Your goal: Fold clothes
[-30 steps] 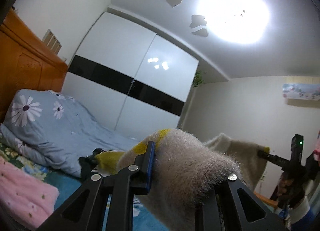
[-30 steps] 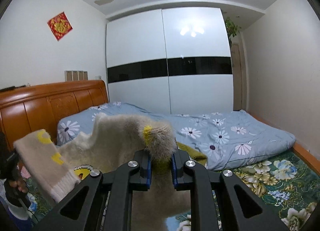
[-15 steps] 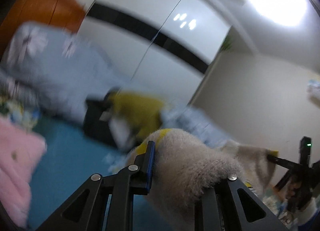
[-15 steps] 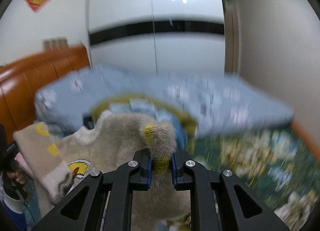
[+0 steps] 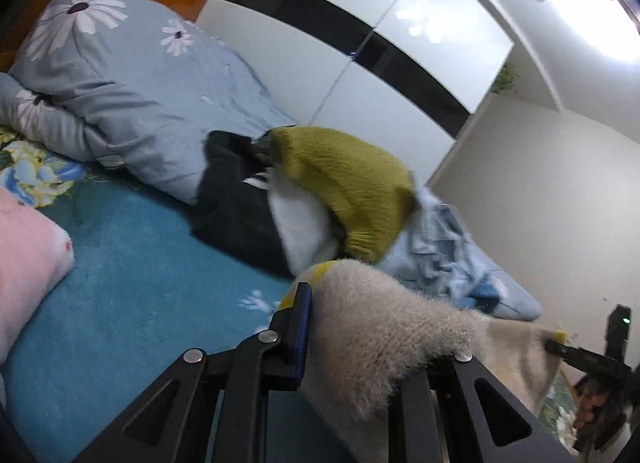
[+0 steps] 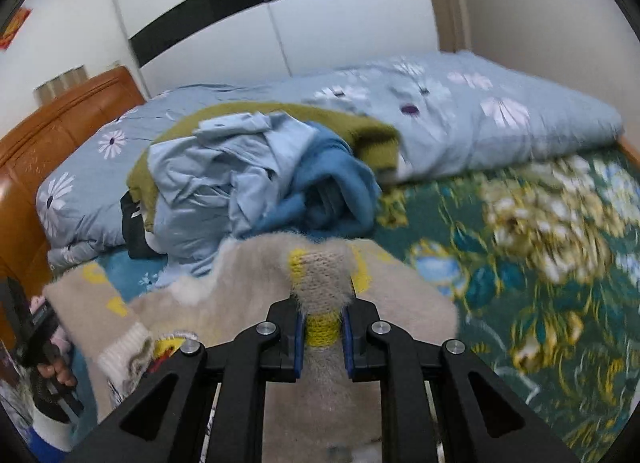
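Pinching fuzzy beige sweater [image 6: 320,295] | right gripper [image 6: 322,333] clamped | left gripper [image 5: 360,327] likely too, fabric-draped

Fuzzy beige sweater [image 6: 256,295], yellow trim, stretched above bed.

Home bedroom: bed [image 6: 540,223], quilt [image 6: 500,119], wardrobe [image 5: 360,43].

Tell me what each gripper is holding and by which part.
Both hold one fuzzy beige sweater. The right gripper clamps a yellow-trimmed edge. The left gripper grips another yellow-trimmed edge; its far jaw is hidden under the fabric.
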A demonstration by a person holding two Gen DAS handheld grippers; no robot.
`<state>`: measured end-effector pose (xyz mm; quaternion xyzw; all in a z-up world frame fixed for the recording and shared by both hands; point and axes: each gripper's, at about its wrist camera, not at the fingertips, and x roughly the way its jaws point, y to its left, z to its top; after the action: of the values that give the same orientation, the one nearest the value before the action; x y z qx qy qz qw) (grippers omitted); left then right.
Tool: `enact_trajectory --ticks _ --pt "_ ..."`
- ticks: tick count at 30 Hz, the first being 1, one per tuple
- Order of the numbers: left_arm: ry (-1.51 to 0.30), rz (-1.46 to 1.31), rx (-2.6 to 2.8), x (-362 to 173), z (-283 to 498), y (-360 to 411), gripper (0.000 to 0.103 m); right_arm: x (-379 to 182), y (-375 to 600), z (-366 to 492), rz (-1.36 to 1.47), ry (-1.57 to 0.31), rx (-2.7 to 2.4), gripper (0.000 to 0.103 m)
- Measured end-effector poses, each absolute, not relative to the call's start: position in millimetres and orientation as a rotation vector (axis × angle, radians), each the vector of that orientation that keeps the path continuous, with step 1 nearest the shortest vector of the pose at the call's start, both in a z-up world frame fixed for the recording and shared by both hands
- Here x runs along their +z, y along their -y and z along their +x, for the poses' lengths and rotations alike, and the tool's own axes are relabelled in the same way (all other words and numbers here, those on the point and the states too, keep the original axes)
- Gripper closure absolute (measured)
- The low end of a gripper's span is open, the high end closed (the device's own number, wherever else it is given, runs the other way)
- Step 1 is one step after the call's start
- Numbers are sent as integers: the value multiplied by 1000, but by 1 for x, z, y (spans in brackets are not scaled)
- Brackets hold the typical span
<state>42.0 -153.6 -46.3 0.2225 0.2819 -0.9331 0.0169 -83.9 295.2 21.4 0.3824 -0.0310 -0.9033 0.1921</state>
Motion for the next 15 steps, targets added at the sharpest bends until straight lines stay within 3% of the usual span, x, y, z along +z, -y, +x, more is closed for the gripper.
enact_trajectory --ticks 5,9,13,15 --pt "-926 875 -2753 -94 28 172 85 -18 -295 -105 1201 126 -2499 88" --pt "-919 893 -2747 -98 29 175 82 -39 -296 -110 1251 164 -2476 87" --pt "-763 931 -2753 -90 27 163 76 -32 -298 -107 1243 180 -2443 83" --pt "-595 934 -2748 -82 33 153 70 -25 -302 -102 1224 187 -2429 80"
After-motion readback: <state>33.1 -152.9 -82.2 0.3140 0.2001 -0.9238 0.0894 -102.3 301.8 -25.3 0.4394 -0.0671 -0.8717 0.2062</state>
